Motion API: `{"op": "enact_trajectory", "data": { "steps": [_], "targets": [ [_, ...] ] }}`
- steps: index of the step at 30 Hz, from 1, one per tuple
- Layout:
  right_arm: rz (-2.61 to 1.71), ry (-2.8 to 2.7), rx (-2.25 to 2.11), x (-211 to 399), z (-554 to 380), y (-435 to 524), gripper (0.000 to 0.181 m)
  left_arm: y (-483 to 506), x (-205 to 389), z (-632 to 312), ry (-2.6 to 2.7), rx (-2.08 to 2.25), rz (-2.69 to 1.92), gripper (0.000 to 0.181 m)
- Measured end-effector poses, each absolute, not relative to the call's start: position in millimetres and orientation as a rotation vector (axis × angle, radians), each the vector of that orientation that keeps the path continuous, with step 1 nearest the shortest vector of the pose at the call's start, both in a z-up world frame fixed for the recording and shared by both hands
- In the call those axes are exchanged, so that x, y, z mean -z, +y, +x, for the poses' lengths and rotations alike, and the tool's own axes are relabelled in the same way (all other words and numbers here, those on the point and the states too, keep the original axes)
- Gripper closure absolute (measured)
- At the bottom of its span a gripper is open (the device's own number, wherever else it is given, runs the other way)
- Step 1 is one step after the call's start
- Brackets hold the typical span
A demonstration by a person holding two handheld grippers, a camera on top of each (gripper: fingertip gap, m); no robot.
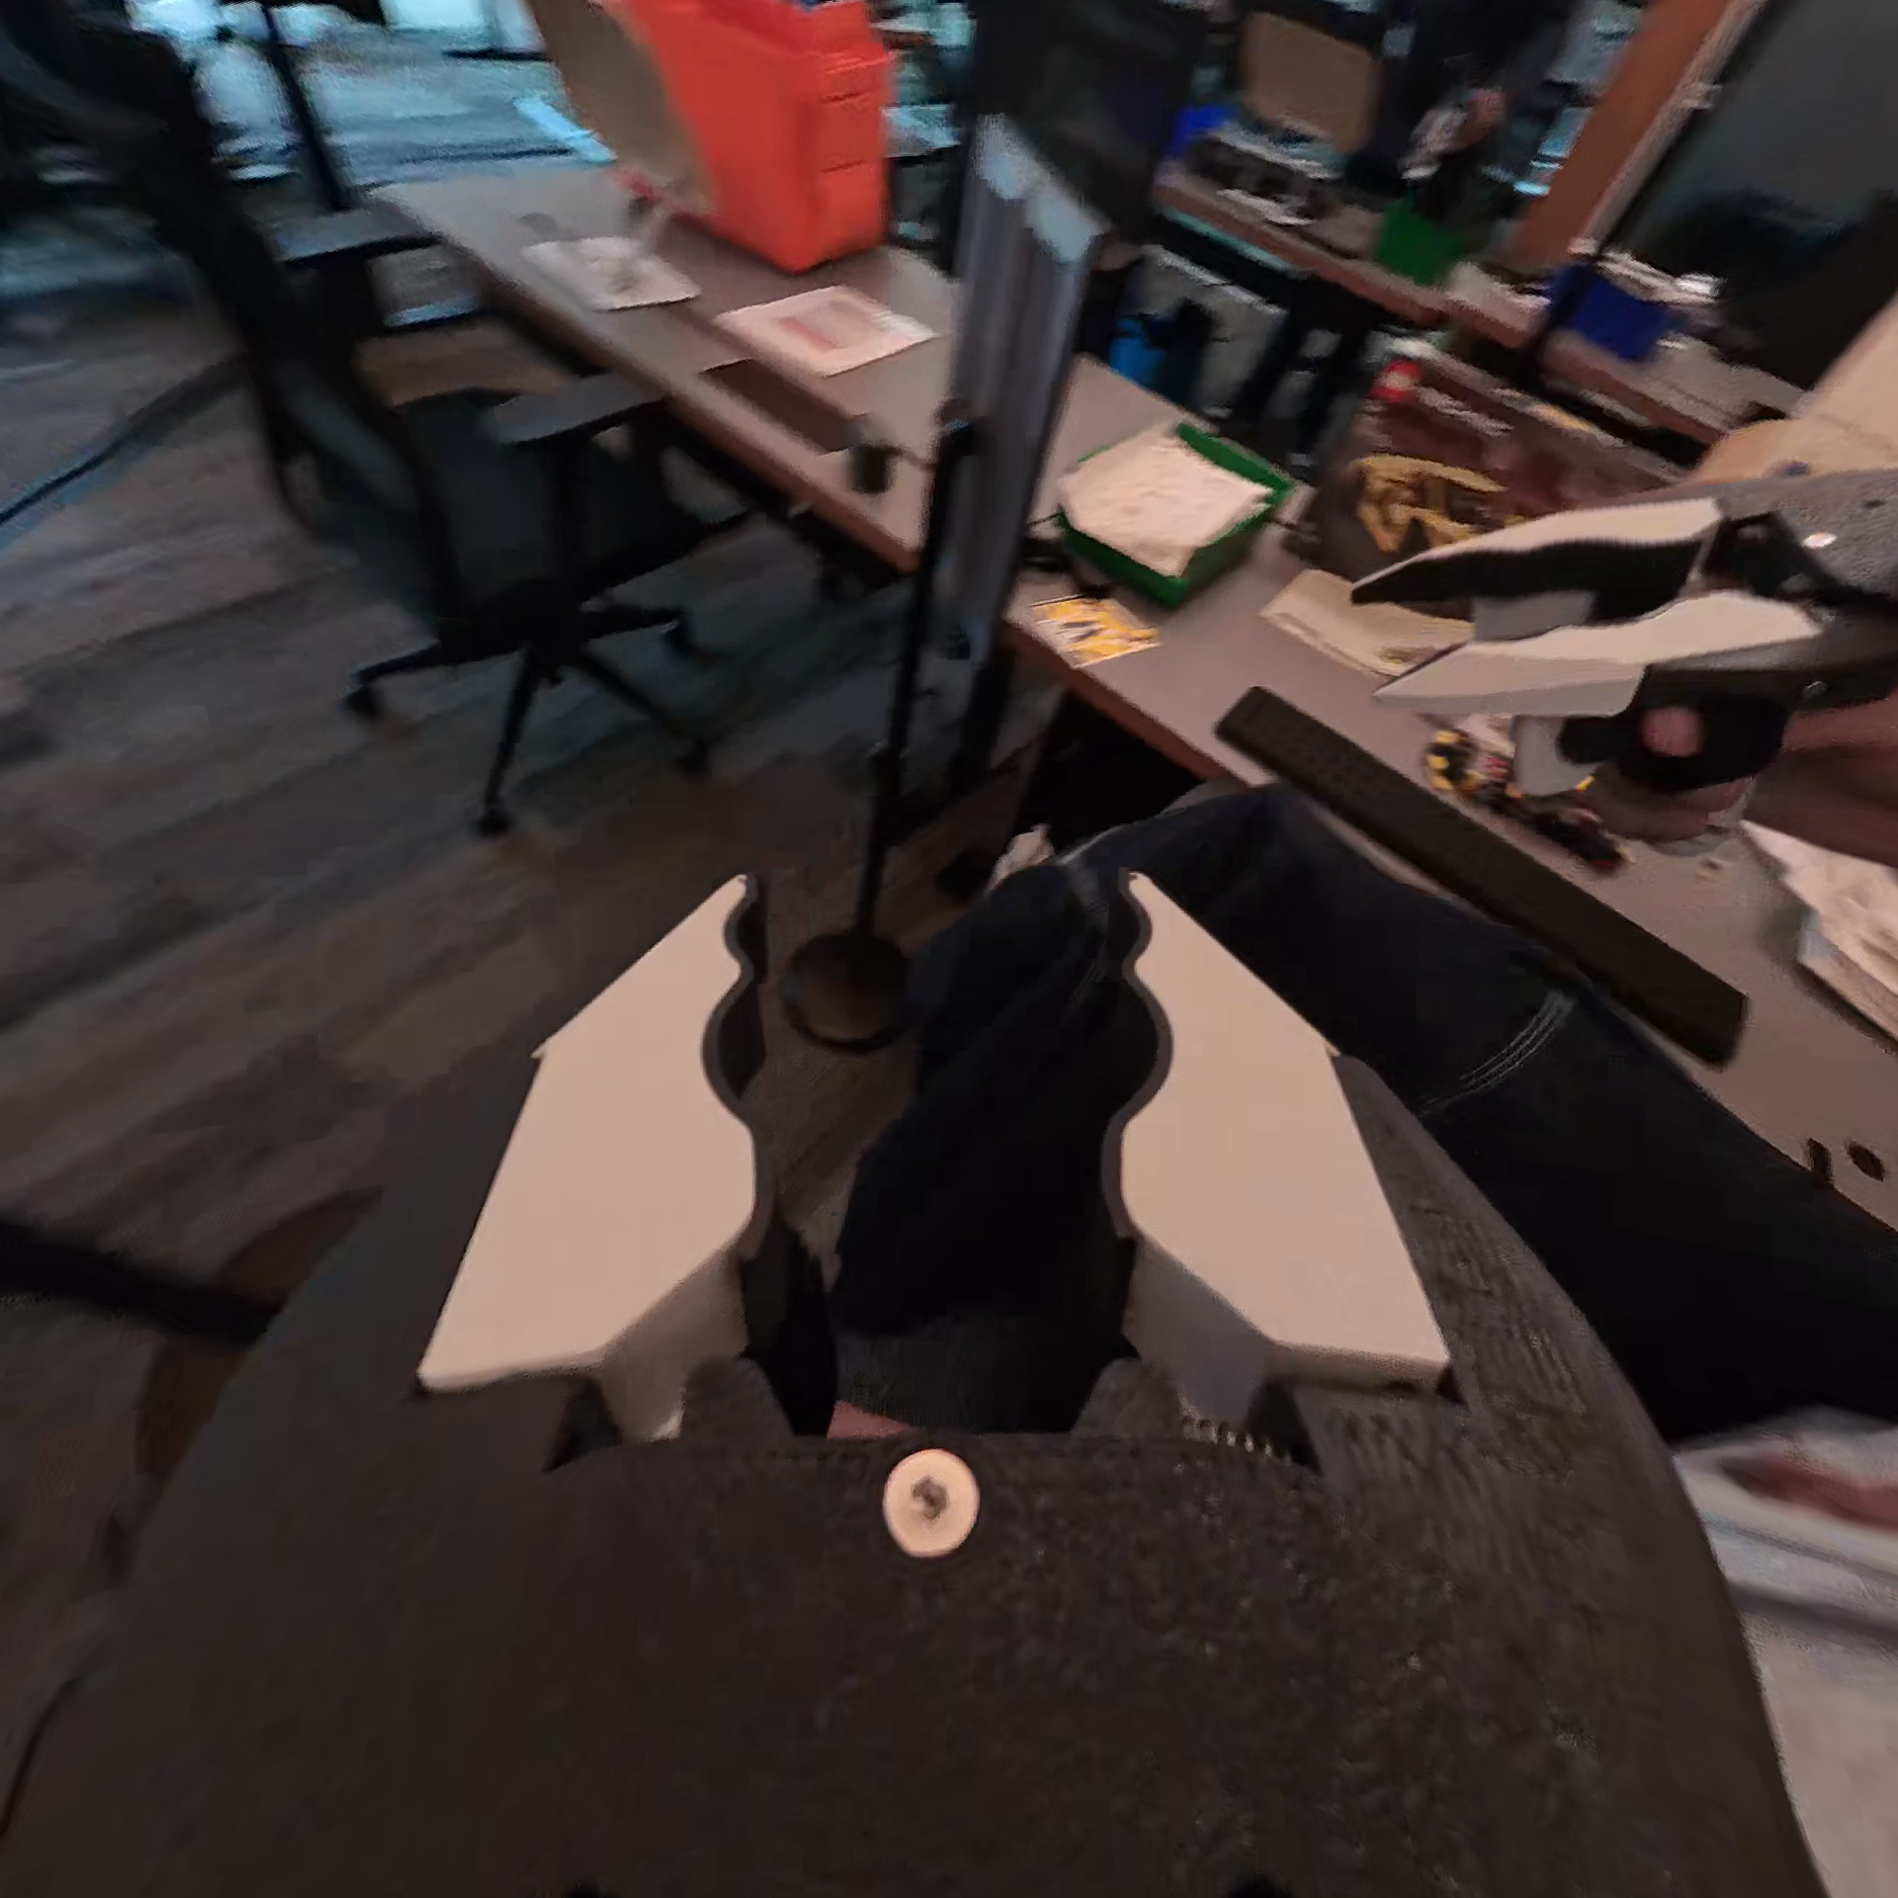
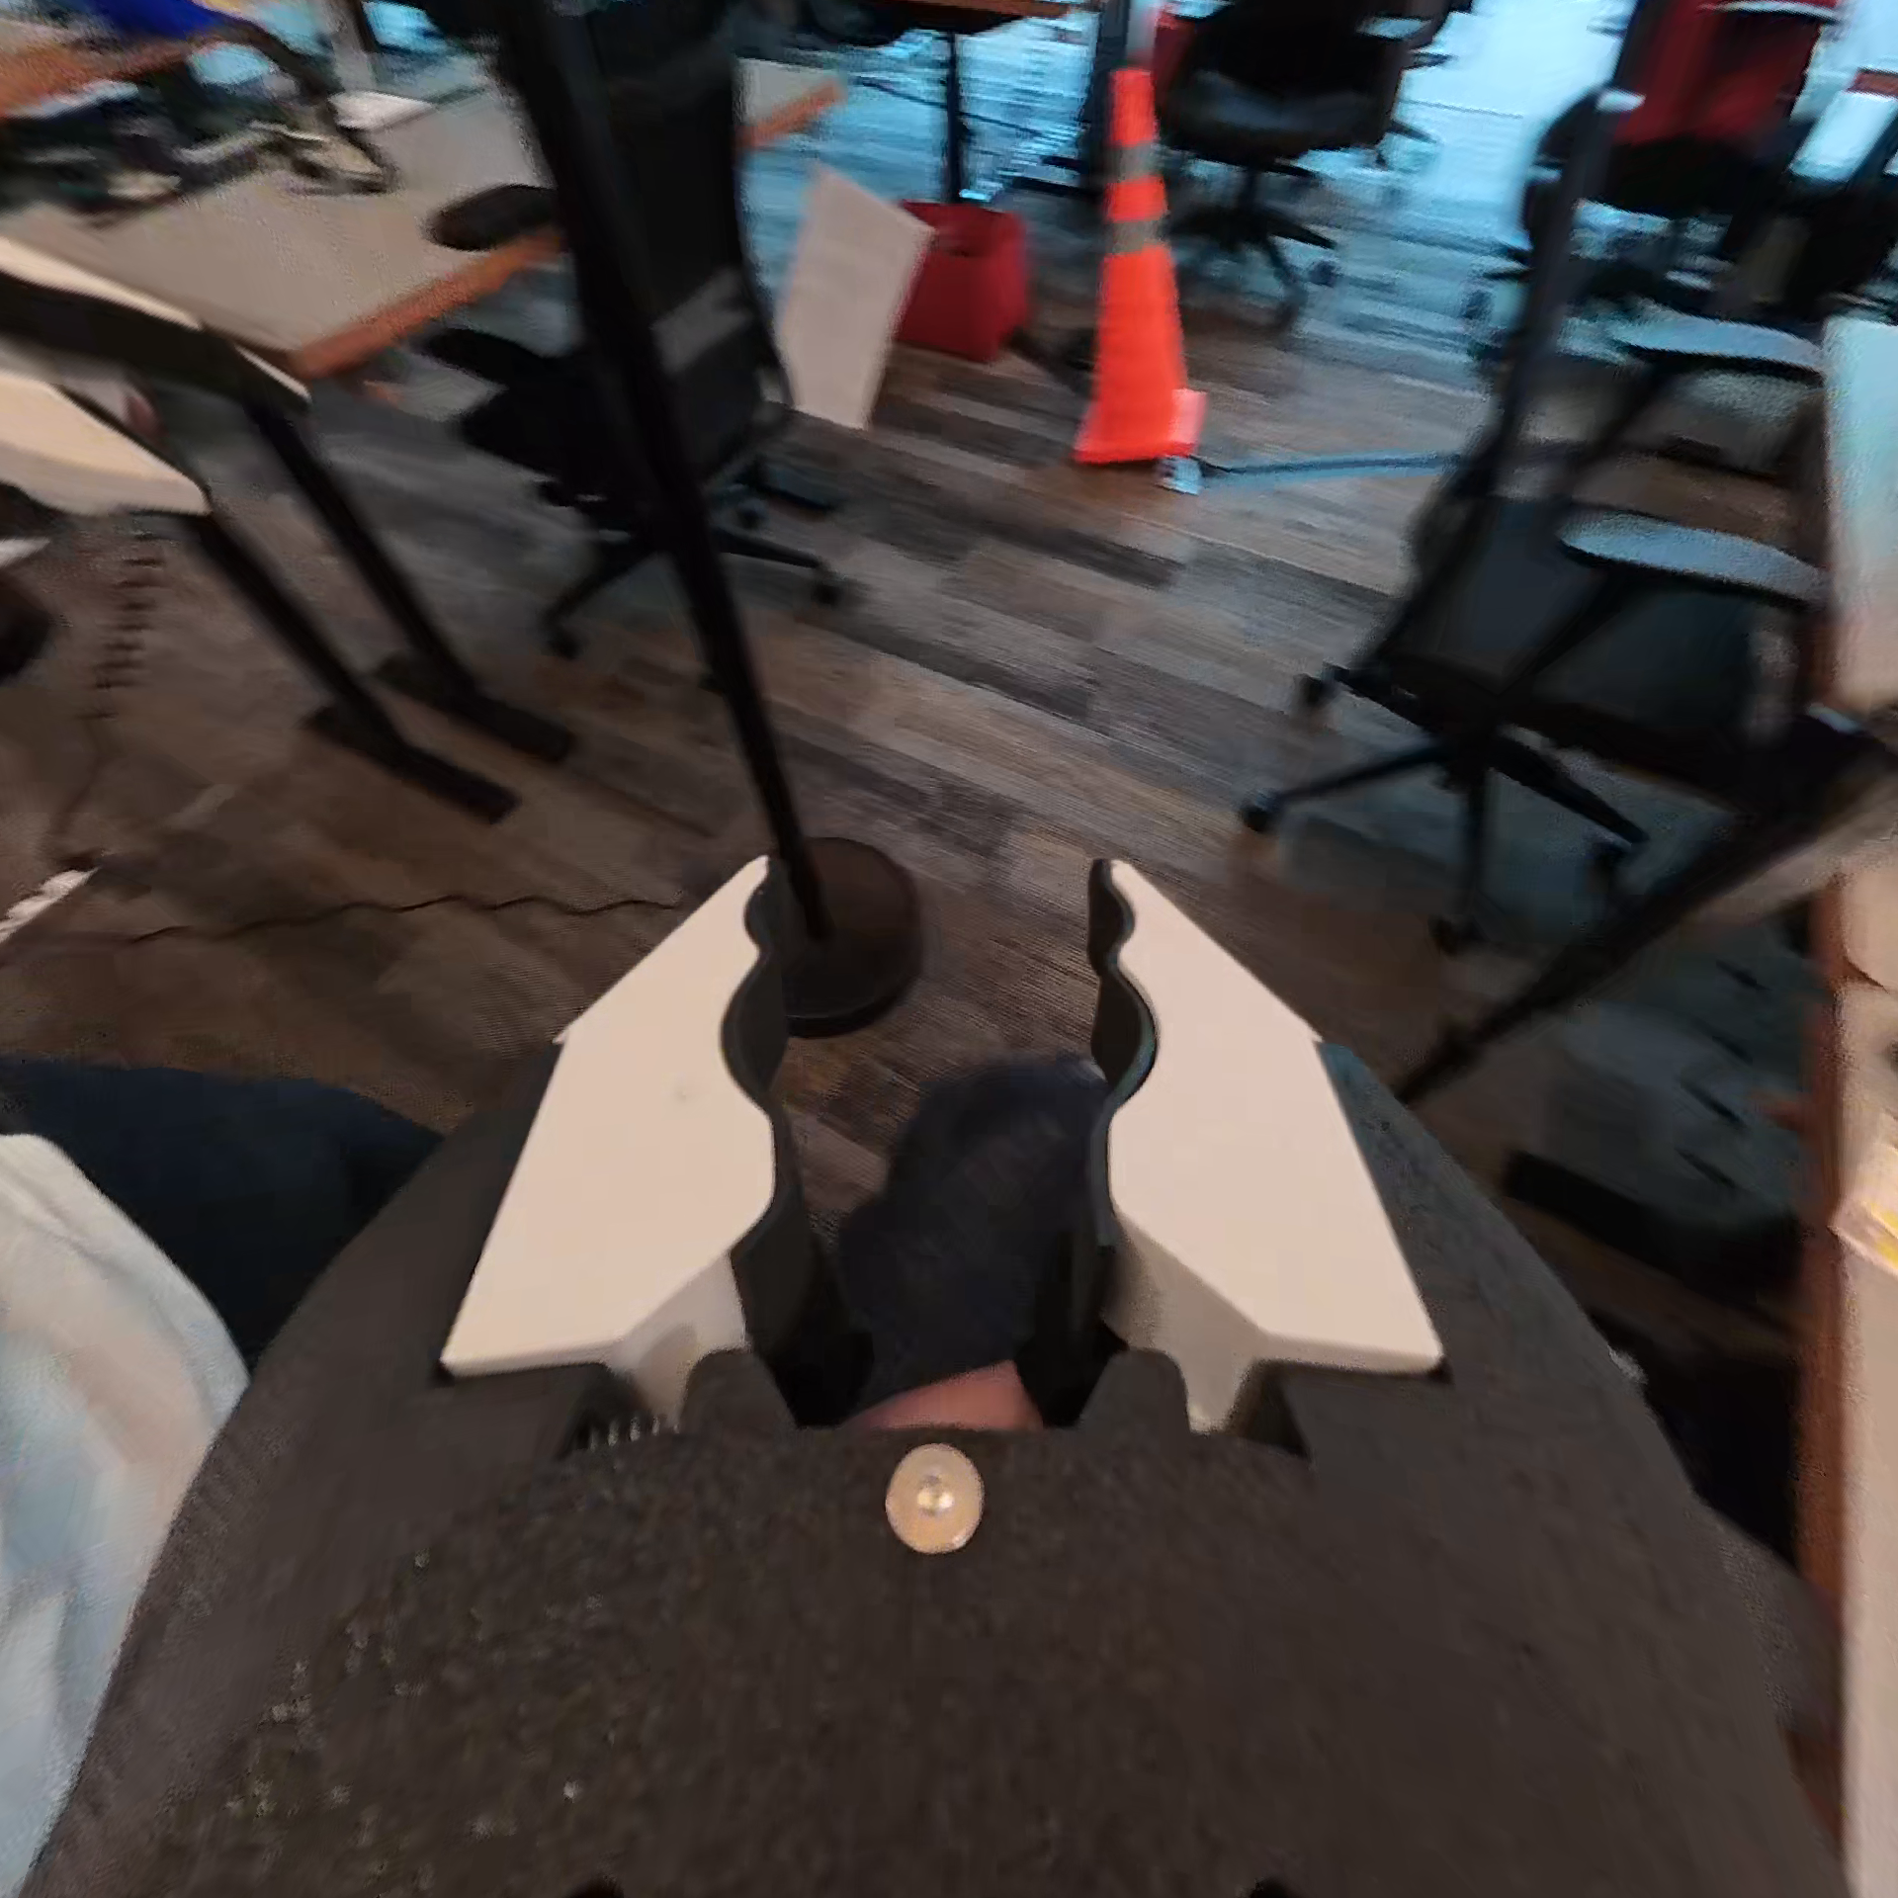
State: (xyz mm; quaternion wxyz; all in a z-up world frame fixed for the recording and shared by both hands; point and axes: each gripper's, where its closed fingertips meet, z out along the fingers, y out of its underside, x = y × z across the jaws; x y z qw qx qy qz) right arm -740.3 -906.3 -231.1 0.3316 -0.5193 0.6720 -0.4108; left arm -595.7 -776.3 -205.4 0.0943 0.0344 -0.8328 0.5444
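Left gripper [image 1: 940, 894]: jaws apart, nothing between them. It is held in the air above the person's leg [image 1: 1335, 1027] in dark trousers, pointing toward the round black base [image 1: 844, 986] of a floor stand.

Right gripper [image 2: 929, 878]: jaws apart, nothing gripped. In the left wrist view it appears at the right edge [image 1: 1387, 642], held in a hand [image 1: 1684, 750] over the grey table [image 1: 1150, 657], touching nothing. Its own view looks down at the wood-pattern floor [image 2: 1027, 668] and the stand's pole [image 2: 709, 575].

On the table: a green tray [image 1: 1181, 508] with white paper, a long black bar [image 1: 1469, 863], loose printed sheets and an orange bag [image 1: 781, 123].

On the floor: an orange traffic cone [image 2: 1135, 277], a red bin [image 2: 965, 277] and black office chairs [image 2: 1541, 616].
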Motion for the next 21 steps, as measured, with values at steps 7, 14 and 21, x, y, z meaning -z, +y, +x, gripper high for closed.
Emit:
{"op": "enact_trajectory", "data": {
  "steps": [7, 14, 21],
  "targets": [
    [-1.631, 1.315, 0.785, 211.7, -555.0, -739.8, 0.123, -596.0, 206.7, -494.3, -2.517, -1.696, 0.786, 0.119],
    [-1.651, 1.015, 0.354, 197.6, -413.1, -502.4, 0.123, -400.6, 206.8, -405.8, -2.462, -1.766, 1.292, 0.123],
    [-1.65, 0.947, 0.167, 179.1, -304.1, -321.2, 0.122, -188.6, 211.3, -330.9, -2.355, -1.788, 1.732, 0.125]
  ]
}}
